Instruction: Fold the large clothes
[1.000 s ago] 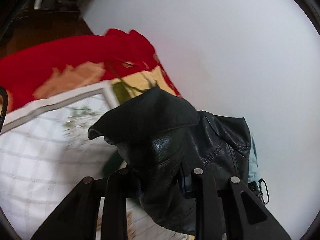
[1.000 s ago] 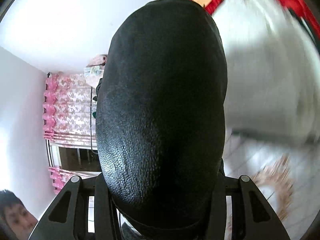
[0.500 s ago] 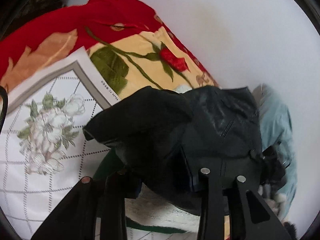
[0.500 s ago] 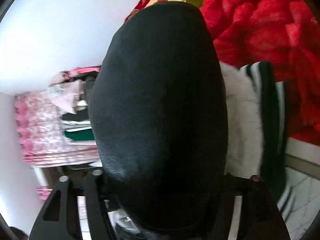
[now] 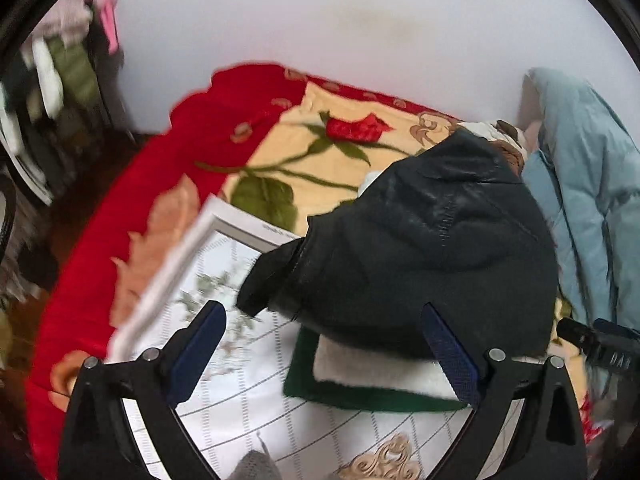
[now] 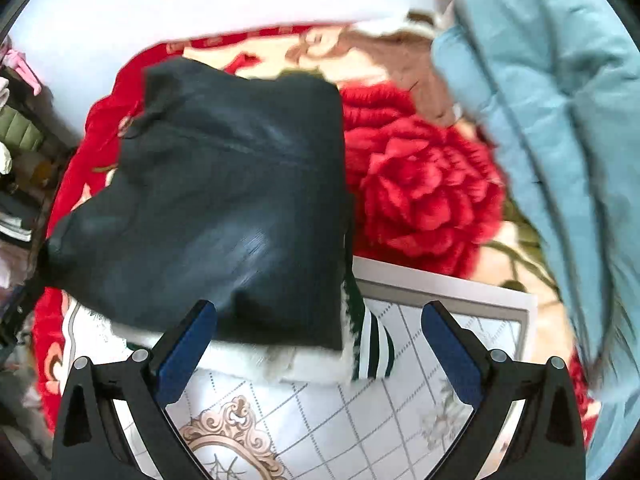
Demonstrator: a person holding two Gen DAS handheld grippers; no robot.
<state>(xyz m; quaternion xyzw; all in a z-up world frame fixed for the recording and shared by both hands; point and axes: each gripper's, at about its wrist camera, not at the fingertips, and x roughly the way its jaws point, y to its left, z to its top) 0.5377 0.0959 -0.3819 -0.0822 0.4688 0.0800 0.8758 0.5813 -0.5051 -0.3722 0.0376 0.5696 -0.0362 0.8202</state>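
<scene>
Left wrist view: my left tool point(image 5: 324, 344) and right tool point(image 6: 318, 340) gape empty over the folded black jacket point(image 5: 420, 256); next I'd press its loose sleeve flat.

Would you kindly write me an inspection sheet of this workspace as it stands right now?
Surface: white grid-patterned sheet with floral print, laid over a red rose blanket.
Job's things: black leather jacket, folded, lying on a folded white and green striped garment.
Clutter: light blue padded coat heaped at the right; a brown and white item behind the jacket.
Grippers: left gripper open, holding nothing; right gripper open, holding nothing; both just short of the jacket.
Cables: nothing seen.
Surroundings: white wall; hanging clothes at far left, blurred.
</scene>
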